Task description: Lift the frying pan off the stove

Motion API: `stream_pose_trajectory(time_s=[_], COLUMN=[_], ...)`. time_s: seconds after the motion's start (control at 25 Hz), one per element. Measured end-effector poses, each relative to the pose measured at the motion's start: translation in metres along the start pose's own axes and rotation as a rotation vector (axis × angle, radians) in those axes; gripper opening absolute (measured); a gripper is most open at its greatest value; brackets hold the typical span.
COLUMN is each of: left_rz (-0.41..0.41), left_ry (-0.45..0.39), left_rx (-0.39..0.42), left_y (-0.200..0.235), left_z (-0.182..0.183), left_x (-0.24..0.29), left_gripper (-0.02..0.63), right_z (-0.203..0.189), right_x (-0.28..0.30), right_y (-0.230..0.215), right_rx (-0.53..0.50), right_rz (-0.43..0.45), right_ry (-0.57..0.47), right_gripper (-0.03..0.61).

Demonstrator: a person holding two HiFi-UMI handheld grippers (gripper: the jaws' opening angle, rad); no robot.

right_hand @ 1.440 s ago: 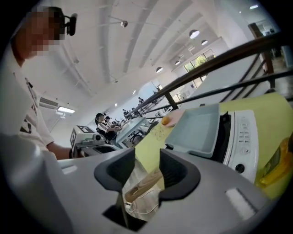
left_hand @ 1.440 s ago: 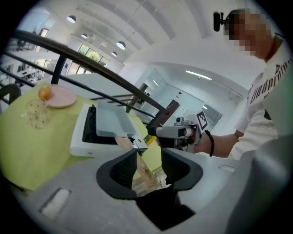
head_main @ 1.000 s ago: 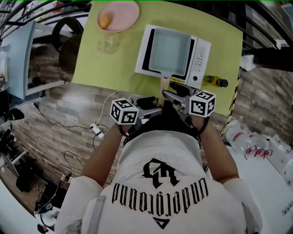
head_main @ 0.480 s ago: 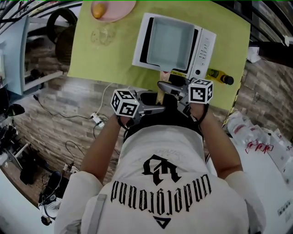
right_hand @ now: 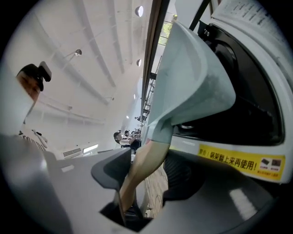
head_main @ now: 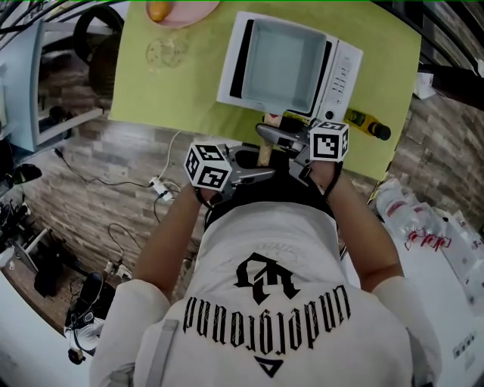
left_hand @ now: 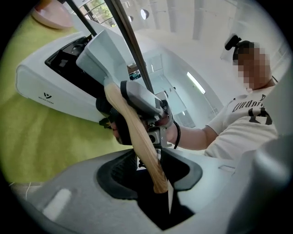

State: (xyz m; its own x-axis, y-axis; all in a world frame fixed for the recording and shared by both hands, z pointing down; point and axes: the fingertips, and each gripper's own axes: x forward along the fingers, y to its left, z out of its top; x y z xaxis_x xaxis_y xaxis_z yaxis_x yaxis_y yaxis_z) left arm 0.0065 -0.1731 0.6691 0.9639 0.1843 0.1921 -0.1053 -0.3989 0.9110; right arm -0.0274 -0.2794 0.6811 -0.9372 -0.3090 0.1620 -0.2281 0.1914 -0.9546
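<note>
A square pale grey frying pan (head_main: pixel 280 64) sits on the white stove (head_main: pixel 342 75) on the yellow-green table (head_main: pixel 166 98). Its wooden handle (head_main: pixel 264 155) points toward me over the table's front edge. My left gripper (head_main: pixel 261 175) reaches the handle's end from the left, and my right gripper (head_main: pixel 274 143) meets it from the right, nearer the pan. In the left gripper view the handle (left_hand: pixel 137 132) lies between the closing jaws, with gaps on both sides. In the right gripper view the handle (right_hand: pixel 146 164) also stands between closing jaws, with floor showing beside it.
A pink plate (head_main: pixel 189 9) with an orange fruit and a clear glass (head_main: pixel 165 53) stand at the table's far left. A yellow bottle (head_main: pixel 367 125) lies right of the stove. Cables and a power strip (head_main: pixel 160 189) lie on the floor below the table's edge.
The wooden handle now shows between the two grippers, which have drawn in on it a little. The table sits higher in the head view than before.
</note>
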Motion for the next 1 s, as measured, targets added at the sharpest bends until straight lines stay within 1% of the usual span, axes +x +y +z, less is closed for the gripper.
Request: stream_pose_trajectory(time_s=[0.16,0.4,0.64,0.8,1.0], left_rz=[-0.005,-0.013,-0.006,-0.013,-0.004], left_ry=[-0.017,-0.010,-0.018,-0.040,-0.053], left_rx=[0.005,0.032,0.078,0.086,0.131], left_y=[-0.003,-0.010,-0.029,-0.049,-0.078], left_z=[0.000,-0.002,-0.002,0.000,-0.005], left_x=[0.000,-0.001,-0.008,-0.007,-0.013], left_gripper=[0.169,0.170,0.166,0.169,0.169], right_z=[0.000,-0.002,-0.003,-0.003,-0.011], right_x=[0.000,-0.002,-0.006,-0.010,-0.015], right_y=[0.003,0.011,0.038,0.057,0.090], right_rx=[0.017,0.014,-0.033,-0.052,-0.106], right_rz=[0.017,0.037,0.051,0.054,0.049], right_ry=[-0.012,-0.015,-0.014,-0.023,-0.026], right_gripper=[0.218,0.215,0.215,0.216,0.216])
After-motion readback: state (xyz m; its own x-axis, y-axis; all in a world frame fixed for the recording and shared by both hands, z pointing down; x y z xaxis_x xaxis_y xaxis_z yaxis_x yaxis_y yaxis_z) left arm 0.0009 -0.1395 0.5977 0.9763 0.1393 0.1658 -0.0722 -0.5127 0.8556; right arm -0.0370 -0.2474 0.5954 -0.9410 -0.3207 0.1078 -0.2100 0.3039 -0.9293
